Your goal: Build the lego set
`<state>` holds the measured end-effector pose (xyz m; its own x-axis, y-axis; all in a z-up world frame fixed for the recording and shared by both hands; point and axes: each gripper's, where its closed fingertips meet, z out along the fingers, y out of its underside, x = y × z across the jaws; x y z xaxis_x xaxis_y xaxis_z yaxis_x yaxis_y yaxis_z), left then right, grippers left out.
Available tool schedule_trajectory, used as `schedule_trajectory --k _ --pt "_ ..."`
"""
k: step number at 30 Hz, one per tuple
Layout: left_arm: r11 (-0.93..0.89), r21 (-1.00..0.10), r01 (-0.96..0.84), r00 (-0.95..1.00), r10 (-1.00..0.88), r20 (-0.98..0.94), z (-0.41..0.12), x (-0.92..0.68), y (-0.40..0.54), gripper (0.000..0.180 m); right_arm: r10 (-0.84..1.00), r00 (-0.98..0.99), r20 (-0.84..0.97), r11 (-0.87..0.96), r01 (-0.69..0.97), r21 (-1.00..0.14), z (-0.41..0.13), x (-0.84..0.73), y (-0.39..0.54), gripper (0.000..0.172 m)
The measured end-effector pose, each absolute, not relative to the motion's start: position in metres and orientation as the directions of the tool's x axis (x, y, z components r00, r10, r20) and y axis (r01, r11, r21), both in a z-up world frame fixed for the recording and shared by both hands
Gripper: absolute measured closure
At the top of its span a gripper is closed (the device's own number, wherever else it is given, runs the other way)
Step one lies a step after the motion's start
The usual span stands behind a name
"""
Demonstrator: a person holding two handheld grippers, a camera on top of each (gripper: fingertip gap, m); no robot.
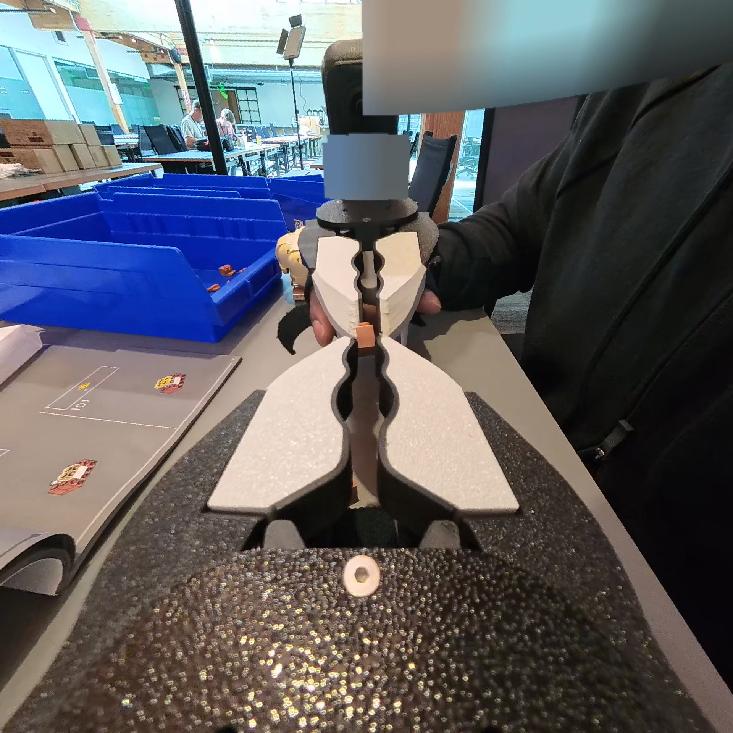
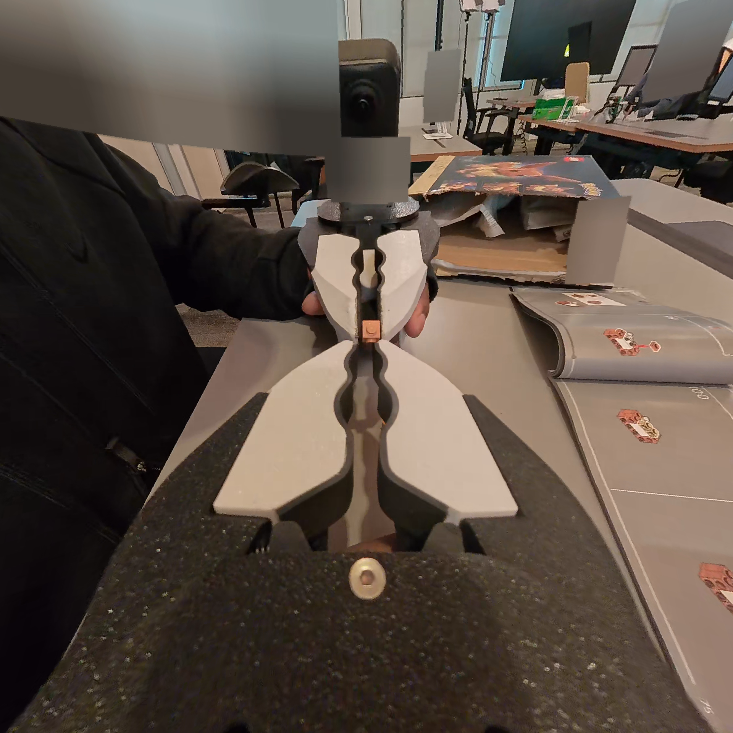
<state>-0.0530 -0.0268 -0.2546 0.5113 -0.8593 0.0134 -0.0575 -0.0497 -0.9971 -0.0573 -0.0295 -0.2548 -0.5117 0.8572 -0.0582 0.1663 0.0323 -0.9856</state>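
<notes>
My two grippers meet tip to tip above the grey table [image 1: 476,377]. My left gripper [image 1: 365,346] is shut on a small orange-brown brick [image 1: 365,336]. In the right wrist view the same brick [image 2: 371,330] sits square between the left gripper's fingertips [image 2: 390,331], one stud facing me. My right gripper [image 2: 369,348] is shut on a small darker brown piece [image 2: 367,351] that presses against that brick. In the left wrist view the right gripper [image 1: 371,323] shows a brown piece [image 1: 371,310] between its fingers. A gloved hand holds each gripper.
Blue bins [image 1: 119,269] stand at the left, one with loose brown bricks [image 1: 226,270]. A tan model [image 1: 289,258] stands behind the right gripper. An open instruction booklet [image 2: 654,436] lies on the table and also shows in the left wrist view [image 1: 99,416]. A torn cardboard box [image 2: 515,238] stands behind it. The grippers are tip to tip, or close to it.
</notes>
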Motion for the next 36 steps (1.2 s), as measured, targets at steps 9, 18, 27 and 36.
schedule_trajectory --k 9,18,27,36 --pt "-0.049 -0.997 -0.061 0.508 -0.862 0.011 -0.2548 -0.0529 -0.0277 0.173 0.853 -0.516 -0.076 0.011 0.163 -0.987 -0.2544 -0.0573 -0.0300 0.167" --pt "-0.045 -0.998 -0.045 0.508 -0.861 0.016 -0.2519 -0.0534 -0.0279 0.173 0.857 -0.510 -0.071 0.003 0.143 -0.990 -0.2511 -0.0577 -0.0299 0.166" --pt "-0.041 -0.998 -0.040 0.502 -0.865 0.016 -0.2511 -0.0525 -0.0289 0.173 0.853 -0.514 -0.096 -0.031 0.134 -0.990 -0.2485 -0.0577 -0.0299 0.165" --pt "-0.040 -0.998 -0.037 0.500 -0.866 0.016 -0.2509 -0.0522 -0.0293 0.173 0.846 -0.520 -0.117 -0.053 0.136 -0.989 -0.2489 -0.0578 -0.0314 0.165"
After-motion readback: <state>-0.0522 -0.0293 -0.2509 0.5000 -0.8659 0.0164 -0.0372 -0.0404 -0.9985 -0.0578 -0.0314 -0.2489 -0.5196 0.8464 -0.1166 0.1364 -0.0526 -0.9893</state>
